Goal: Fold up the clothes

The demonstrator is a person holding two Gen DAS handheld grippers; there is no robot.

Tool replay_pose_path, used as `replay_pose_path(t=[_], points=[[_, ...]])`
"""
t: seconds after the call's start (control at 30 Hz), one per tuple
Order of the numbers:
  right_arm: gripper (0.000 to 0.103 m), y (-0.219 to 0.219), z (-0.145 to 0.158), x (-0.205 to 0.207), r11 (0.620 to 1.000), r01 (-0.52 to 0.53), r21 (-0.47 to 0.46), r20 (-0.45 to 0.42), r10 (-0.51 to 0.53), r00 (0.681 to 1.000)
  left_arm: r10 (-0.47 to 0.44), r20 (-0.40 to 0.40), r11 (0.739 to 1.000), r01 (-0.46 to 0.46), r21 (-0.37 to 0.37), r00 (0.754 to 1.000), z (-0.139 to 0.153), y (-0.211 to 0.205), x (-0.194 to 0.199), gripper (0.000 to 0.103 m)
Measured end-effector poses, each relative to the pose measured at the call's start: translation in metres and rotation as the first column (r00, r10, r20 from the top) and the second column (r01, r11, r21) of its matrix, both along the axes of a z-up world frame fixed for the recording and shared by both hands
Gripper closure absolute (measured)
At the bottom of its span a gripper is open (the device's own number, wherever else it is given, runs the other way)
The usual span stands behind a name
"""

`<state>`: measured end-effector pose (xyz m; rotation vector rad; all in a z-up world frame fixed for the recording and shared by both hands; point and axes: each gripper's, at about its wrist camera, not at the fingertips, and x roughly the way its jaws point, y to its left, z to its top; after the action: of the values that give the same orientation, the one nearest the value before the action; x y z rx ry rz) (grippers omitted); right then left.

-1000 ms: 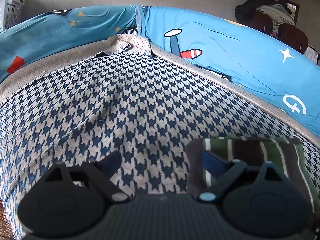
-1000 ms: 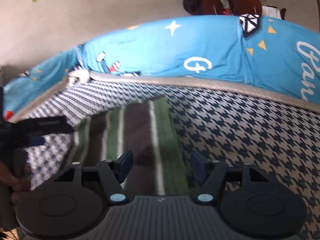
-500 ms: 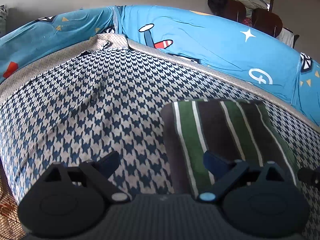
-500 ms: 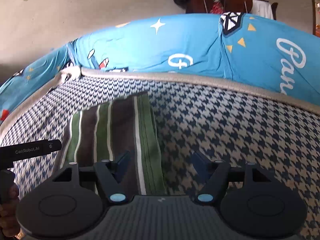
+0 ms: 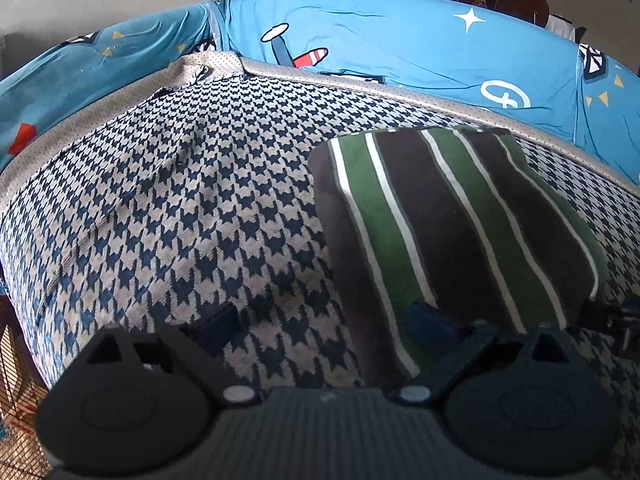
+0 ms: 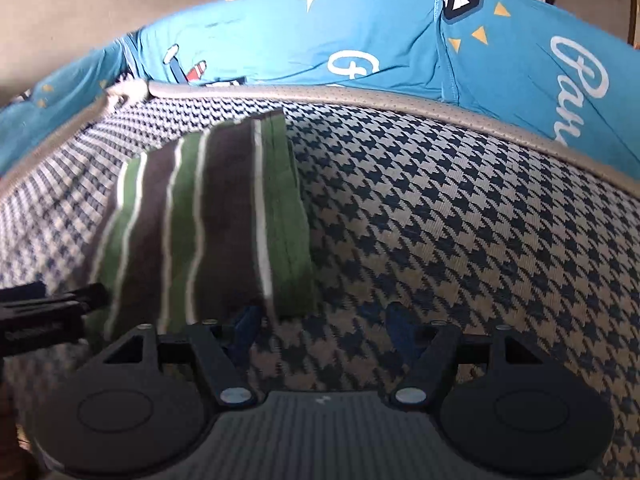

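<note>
My L gripper (image 5: 320, 322) sits low over the mat (image 5: 180, 200), jaws wide and opening further, nothing clamped. Its L finger is over bare houndstooth; its R finger (image 5: 430, 316) is over the near edge of the folded cloth (image 5: 452, 220), w/ no grip on it that I can see. The cloth is a green/brown/white striped rectangle lying flat on the mat, to the R of centre in the L cam, well short of the mat's grey trim (image 5: 400, 94).

My R gripper (image 6: 322, 320) is released too, jaws apart over bare mat (image 6: 460, 220) just beside the cloth's R edge. Its L finger (image 6: 246, 320) is at the cloth's (image 6: 224, 216) near R corner; touching or not, I can't tell, frame is blurred.

Blue printed sheet (image 5: 420, 48) runs behind the mat. Other gripper's tip (image 6: 52, 304) pokes in at L of the R cam, at the cloth's L side.
</note>
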<state>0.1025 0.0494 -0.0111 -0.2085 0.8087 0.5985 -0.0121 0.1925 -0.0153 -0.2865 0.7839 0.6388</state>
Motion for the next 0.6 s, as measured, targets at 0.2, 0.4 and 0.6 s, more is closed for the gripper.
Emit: replay_pose_path(t=[0.2,0.4,0.6], points=[[0.03,0.011,-0.004,-0.006,0.995,0.03,-0.091,0.078,-0.022,0.997,0.023,-0.018,1.0,-0.023,0.003,1.0,-0.002,0.003,-0.002,0.0],[0.028,-0.005,0.019,-0.012,0.998,0.051,-0.023,0.044,-0.05,0.998,0.052,0.006,0.998,-0.052,-0.048,0.999,0.004,0.002,-0.01,0.0],[0.007,-0.012,0.052,-0.034,0.999,0.004,0.049,-0.013,-0.003,1.0,0.032,0.026,0.996,-0.029,-0.082,0.999,0.015,-0.012,-0.016,0.0]])
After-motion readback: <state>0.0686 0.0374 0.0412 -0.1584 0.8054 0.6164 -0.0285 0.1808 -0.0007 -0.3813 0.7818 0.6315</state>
